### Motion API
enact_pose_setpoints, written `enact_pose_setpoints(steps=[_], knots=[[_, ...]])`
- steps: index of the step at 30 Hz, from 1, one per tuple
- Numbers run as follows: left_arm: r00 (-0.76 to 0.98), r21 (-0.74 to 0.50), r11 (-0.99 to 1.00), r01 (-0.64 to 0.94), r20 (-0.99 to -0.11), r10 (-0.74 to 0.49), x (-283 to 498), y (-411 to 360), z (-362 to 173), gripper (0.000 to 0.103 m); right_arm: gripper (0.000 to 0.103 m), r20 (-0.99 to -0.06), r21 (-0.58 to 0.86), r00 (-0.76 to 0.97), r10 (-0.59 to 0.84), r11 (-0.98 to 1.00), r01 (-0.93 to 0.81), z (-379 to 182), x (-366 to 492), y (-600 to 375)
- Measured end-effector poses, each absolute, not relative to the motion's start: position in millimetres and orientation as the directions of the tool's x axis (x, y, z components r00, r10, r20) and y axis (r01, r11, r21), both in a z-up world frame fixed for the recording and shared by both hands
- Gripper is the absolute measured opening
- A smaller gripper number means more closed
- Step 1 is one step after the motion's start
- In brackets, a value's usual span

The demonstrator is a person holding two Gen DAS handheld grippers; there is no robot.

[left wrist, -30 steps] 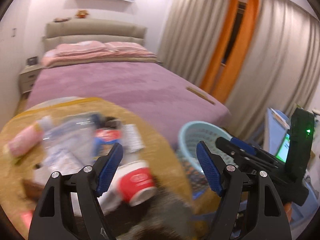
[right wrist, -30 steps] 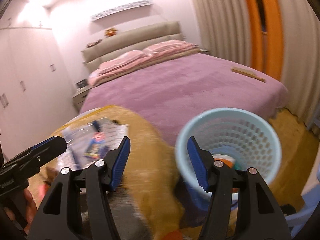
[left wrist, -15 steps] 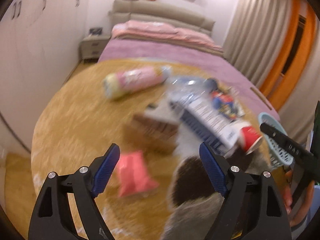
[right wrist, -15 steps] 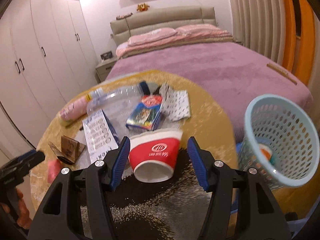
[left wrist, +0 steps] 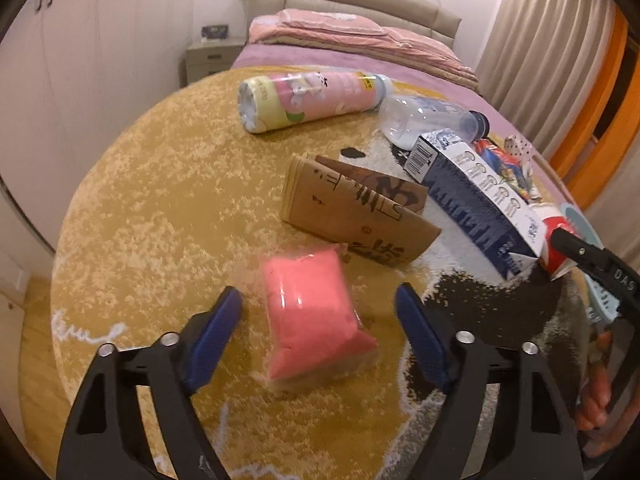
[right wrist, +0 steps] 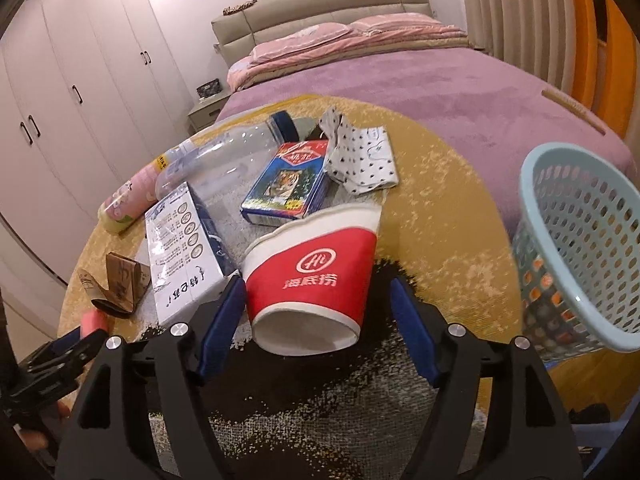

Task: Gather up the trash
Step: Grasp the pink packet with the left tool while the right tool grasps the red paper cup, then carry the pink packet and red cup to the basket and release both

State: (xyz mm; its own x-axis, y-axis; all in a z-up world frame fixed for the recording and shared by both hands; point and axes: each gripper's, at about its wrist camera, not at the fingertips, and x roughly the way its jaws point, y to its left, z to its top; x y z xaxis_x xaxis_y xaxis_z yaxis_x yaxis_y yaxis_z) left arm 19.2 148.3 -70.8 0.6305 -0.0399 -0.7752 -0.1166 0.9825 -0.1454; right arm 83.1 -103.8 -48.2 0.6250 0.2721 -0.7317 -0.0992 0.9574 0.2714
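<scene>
Trash lies on a round yellow rug. In the left wrist view my left gripper is open, its jaws either side of a pink packet. Beyond lie a folded brown paper sleeve, a blue-white carton, a pink bottle and a clear bottle. In the right wrist view my right gripper is open around a red paper cup lying on its side. A light blue basket stands at the right with something orange inside.
A blue card box and dotted white wrapper lie behind the cup. A purple bed is beyond the rug, white wardrobes at left, curtains at right.
The left gripper swung left from the basket side to the pink packet and closed in on it. The right gripper swung from the basket to the red cup and moved nearer.
</scene>
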Motion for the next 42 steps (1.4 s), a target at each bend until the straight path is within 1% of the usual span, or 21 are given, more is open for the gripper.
enact_pose_setpoints(steps=[2,3,5,7,10,16,22,30,35,42], knots=[[0.628,-0.139,0.984,-0.107,-0.777,-0.042,19.7,147.6,-70.4,0.055,0.070,-0.735,0.273,0.619,0.278,0.956,-0.105,-50.2,83.6,-102.3],[0.627,-0.143,0.984,-0.105,-0.778,-0.046,19.7,147.9,-70.4,0.052,0.070,-0.739,0.281,0.609,0.286,0.954,-0.108,-51.9,84.7,-101.7],[0.629,-0.137,0.985,-0.107,-0.776,-0.040,19.3,148.2,-69.5,0.040,0.064,-0.745,0.287,0.600,0.291,0.952,-0.106,-53.8,85.7,-101.3],[0.634,-0.166,0.980,-0.107,-0.771,-0.061,18.6,150.8,-68.4,0.038,0.064,-0.740,0.283,0.607,0.290,0.953,-0.109,-52.7,84.0,-101.3],[0.648,-0.201,0.974,-0.107,-0.757,-0.085,15.9,153.4,-65.5,0.037,0.063,-0.729,0.272,0.624,0.281,0.956,-0.112,-48.2,80.0,-102.8],[0.710,-0.222,0.973,-0.071,-0.696,-0.106,6.3,149.0,-41.2,0.037,0.063,-0.699,0.256,0.662,0.271,0.959,-0.122,-31.3,73.0,-107.5],[0.742,-0.238,0.971,-0.023,-0.655,-0.143,4.1,136.7,-20.2,0.037,0.063,-0.672,0.245,0.693,0.262,0.961,-0.127,-16.0,66.3,-112.1],[0.759,-0.224,0.969,0.105,-0.611,-0.224,21.8,89.5,7.3,0.037,0.063,-0.642,0.241,0.731,0.228,0.966,-0.090,1.7,62.0,-135.9],[0.760,-0.210,0.960,0.183,-0.589,-0.274,38.6,54.5,17.2,0.037,0.063,-0.627,0.234,0.757,0.181,0.972,-0.039,11.0,59.6,-160.8],[0.716,-0.237,0.918,0.318,-0.574,-0.396,67.5,-11.9,21.6,0.037,0.063,-0.618,0.228,0.781,0.088,0.971,0.071,18.1,57.3,-213.4]])
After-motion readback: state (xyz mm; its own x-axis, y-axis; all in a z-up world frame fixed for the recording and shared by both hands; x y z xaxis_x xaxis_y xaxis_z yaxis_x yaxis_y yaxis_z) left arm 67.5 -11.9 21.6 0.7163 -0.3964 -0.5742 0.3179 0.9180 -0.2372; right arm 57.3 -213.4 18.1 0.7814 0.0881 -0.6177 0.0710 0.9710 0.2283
